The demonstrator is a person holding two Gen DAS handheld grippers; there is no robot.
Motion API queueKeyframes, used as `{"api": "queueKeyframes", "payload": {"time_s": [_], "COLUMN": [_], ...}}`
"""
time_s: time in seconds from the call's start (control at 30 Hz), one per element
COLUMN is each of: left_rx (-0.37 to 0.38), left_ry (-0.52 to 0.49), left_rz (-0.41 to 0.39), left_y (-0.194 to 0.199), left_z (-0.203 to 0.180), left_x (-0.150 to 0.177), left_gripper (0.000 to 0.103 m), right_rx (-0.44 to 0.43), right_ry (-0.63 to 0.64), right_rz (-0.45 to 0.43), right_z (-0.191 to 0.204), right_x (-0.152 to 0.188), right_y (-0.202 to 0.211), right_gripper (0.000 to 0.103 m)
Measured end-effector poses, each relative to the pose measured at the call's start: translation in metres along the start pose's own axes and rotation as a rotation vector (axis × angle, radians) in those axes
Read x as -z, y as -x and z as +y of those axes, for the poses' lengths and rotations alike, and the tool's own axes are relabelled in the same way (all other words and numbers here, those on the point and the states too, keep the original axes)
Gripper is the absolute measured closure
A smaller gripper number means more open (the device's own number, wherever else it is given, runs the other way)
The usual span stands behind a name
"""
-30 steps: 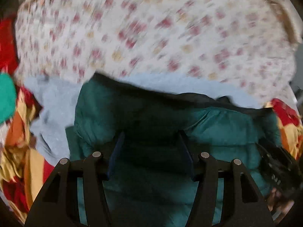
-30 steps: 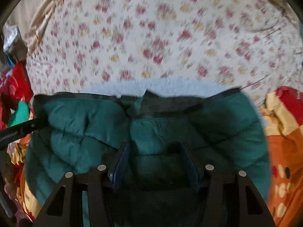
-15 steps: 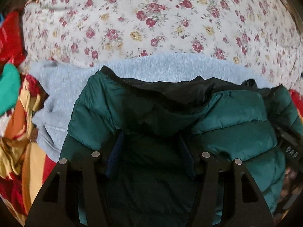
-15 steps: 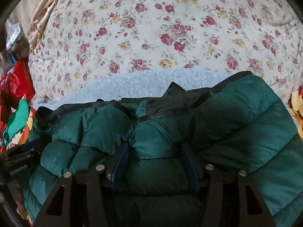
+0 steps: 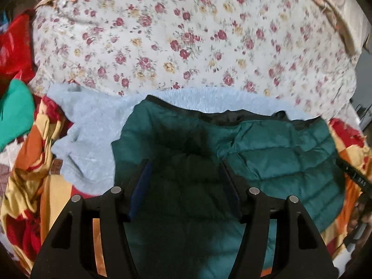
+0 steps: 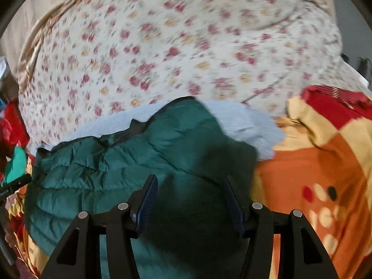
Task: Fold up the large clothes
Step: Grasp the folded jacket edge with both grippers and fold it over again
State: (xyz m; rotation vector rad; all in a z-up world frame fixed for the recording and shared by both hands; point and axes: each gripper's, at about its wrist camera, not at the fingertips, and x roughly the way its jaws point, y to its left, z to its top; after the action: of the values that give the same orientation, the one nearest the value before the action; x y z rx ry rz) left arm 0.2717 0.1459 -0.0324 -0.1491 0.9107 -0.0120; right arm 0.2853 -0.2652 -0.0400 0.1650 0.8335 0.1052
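Bed cover: floral sheet [image 5: 186,41] fills the far half of both views; blurred in the right wrist view [image 6: 176,46].
Patterned blanket: orange, red and yellow blanket [image 6: 320,167] lies to the right of the clothes, and its folds show at the left edge too [image 5: 34,162].
Jacket: green quilted jacket [image 5: 267,158] lies spread on the bed, on top of a pale blue fleece [image 5: 93,130], its black-trimmed edge farthest from the cameras.
Jacket and left claw: left claw [image 5: 186,186] is over the jacket's left part, fingers wide apart, nothing clamped between them; whether the tips touch the fabric cannot be told.
Jacket and right claw: right claw [image 6: 189,200] is over the jacket's right part [image 6: 144,153], fingers likewise spread and gripping nothing.
Hard to make out: jacket between each pair of fingers is in deep shadow; its near end is cut off by the frame.
Small items: green cloth [image 5: 14,114] and red cloth [image 5: 14,46] at far left.
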Motion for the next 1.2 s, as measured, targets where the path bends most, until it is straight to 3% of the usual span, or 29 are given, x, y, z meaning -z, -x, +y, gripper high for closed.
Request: {"api": "queueKeyframes", "payload": {"time_s": [0.1, 0.23, 0.3, 0.33, 0.4, 0.5, 0.67, 0.83, 0.97, 1.03, 1.2], "left_rx": [-0.001, -0.154, -0.210, -0.228, -0.226, -0.155, -0.027, 0.034, 0.093, 0.160, 0.258], "left_ry": [-0.010, -0.062, -0.100, -0.106, -0.091, -0.041, 0.044, 0.133, 0.245, 0.296, 0.304], "left_rz": [0.019, 0.116, 0.101, 0.092, 0.100, 0.088, 0.050, 0.037, 0.045, 0.060, 0.111], "left_y": [0.002, -0.039, -0.050, -0.051, -0.050, -0.036, -0.009, 0.006, 0.005, 0.001, -0.026], "left_z": [0.002, 0.000, -0.005, -0.006, -0.006, 0.004, 0.030, 0.062, 0.091, 0.102, 0.107], "left_x": [0.009, 0.023, 0.025, 0.024, 0.021, 0.017, 0.020, 0.026, 0.030, 0.032, 0.040], "left_gripper": [0.043, 0.039, 0.029, 0.028, 0.028, 0.028, 0.028, 0.028, 0.028, 0.028, 0.028], "right_rx": [0.008, 0.032, 0.022, 0.023, 0.001, -0.077, -0.126, -0.179, -0.227, -0.258, -0.340], "right_ry": [-0.007, -0.033, -0.079, -0.107, -0.173, -0.279, -0.291, -0.311, -0.323, -0.331, -0.353], "right_rz": [0.004, 0.044, 0.064, 0.072, 0.092, 0.117, 0.078, 0.087, 0.110, 0.131, 0.177], "right_z": [-0.010, -0.015, -0.022, -0.027, -0.040, -0.057, -0.068, -0.083, -0.087, -0.086, -0.082], "right_x": [0.012, 0.029, 0.034, 0.036, 0.039, 0.043, 0.043, 0.048, 0.053, 0.055, 0.058], "right_y": [0.008, -0.014, -0.028, -0.034, -0.044, -0.044, -0.015, 0.000, -0.004, -0.011, -0.038], "right_gripper": [0.048, 0.046, 0.037, 0.028, 0.022, 0.022, 0.022, 0.022, 0.022, 0.022, 0.017]}}
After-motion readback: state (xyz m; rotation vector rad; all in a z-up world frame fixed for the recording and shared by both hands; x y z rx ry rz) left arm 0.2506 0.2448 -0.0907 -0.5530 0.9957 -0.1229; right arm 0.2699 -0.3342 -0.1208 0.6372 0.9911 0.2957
